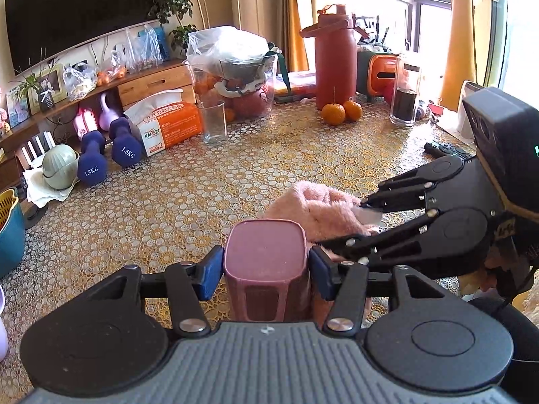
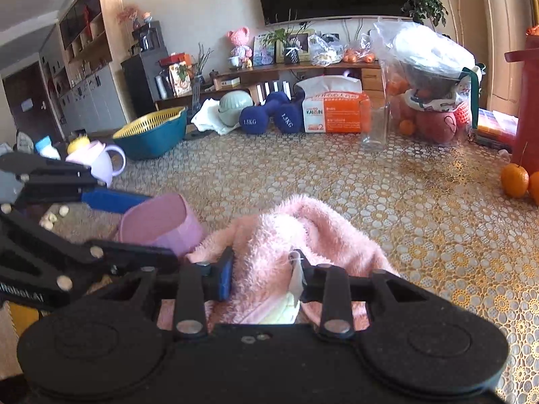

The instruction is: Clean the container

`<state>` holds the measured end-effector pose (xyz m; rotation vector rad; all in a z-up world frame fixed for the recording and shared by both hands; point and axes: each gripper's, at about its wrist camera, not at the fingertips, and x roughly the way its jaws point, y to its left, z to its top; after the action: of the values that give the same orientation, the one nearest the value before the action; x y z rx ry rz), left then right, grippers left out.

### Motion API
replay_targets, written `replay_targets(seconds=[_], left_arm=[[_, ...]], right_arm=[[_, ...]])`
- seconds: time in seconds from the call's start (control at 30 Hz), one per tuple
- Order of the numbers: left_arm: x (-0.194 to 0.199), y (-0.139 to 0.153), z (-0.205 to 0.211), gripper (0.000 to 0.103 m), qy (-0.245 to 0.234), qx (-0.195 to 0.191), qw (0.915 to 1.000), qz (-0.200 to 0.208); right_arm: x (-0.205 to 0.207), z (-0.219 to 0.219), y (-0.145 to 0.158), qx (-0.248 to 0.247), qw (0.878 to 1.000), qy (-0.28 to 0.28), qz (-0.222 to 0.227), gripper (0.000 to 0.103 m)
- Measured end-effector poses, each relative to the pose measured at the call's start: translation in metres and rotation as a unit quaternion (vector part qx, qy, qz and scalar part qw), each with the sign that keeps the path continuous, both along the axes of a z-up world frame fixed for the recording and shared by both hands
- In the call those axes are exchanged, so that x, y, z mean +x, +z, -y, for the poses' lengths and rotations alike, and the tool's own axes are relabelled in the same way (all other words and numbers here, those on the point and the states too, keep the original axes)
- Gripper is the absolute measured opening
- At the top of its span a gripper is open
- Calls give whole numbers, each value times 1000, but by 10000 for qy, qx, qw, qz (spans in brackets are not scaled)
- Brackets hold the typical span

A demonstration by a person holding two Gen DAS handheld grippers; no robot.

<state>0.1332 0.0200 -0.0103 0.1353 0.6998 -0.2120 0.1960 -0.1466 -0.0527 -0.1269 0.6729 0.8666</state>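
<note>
A pink square container (image 1: 266,262) lies on its side between the blue pads of my left gripper (image 1: 266,271), which is shut on it, its flat bottom facing the camera. In the right wrist view the same container (image 2: 161,222) shows at the left, held by the left gripper (image 2: 111,225). A fluffy pink cloth (image 2: 289,239) is bunched in my right gripper (image 2: 266,277), which is shut on it. In the left wrist view the cloth (image 1: 316,208) sits just right of and behind the container, with the right gripper (image 1: 353,222) on it.
The table (image 1: 202,208) has a yellow lace-pattern cover. On it stand an empty glass (image 1: 213,123), a tissue box (image 1: 168,124), blue dumbbells (image 1: 107,155), a red bottle (image 1: 333,64), oranges (image 1: 340,111), a jar (image 1: 406,91), a remote (image 1: 448,149) and a teal basket (image 2: 151,131).
</note>
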Motion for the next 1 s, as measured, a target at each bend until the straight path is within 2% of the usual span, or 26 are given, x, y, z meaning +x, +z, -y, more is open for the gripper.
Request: replay_targets(seconds=[0.1, 0.2, 0.33, 0.5, 0.7, 0.8, 1.0], left_arm=[[-3, 0, -5, 54, -158, -5, 9999, 16], [-9, 1, -10, 54, -295, -38, 9996, 32], [-17, 2, -8, 54, -484, -49, 9988, 69], [-22, 1, -1, 54, -658, 72, 9977, 155], [-25, -1, 5, 54, -849, 174, 9960, 217], [-26, -3, 7, 54, -887, 248, 9954, 276], [-24, -3, 3, 54, -862, 164, 9958, 248]], right_arm=[[-15, -2, -5, -470, 9978, 338, 318, 33], [-22, 6, 3, -532, 9964, 516, 418, 33], [-18, 21, 23, -210, 9977, 352, 531, 33], [-15, 17, 49, 126, 9961, 485, 722, 33], [-9, 4, 54, 442, 9946, 719, 600, 31], [-5, -5, 50, 316, 9945, 853, 516, 27], [5, -15, 20, -37, 9961, 871, 139, 22]])
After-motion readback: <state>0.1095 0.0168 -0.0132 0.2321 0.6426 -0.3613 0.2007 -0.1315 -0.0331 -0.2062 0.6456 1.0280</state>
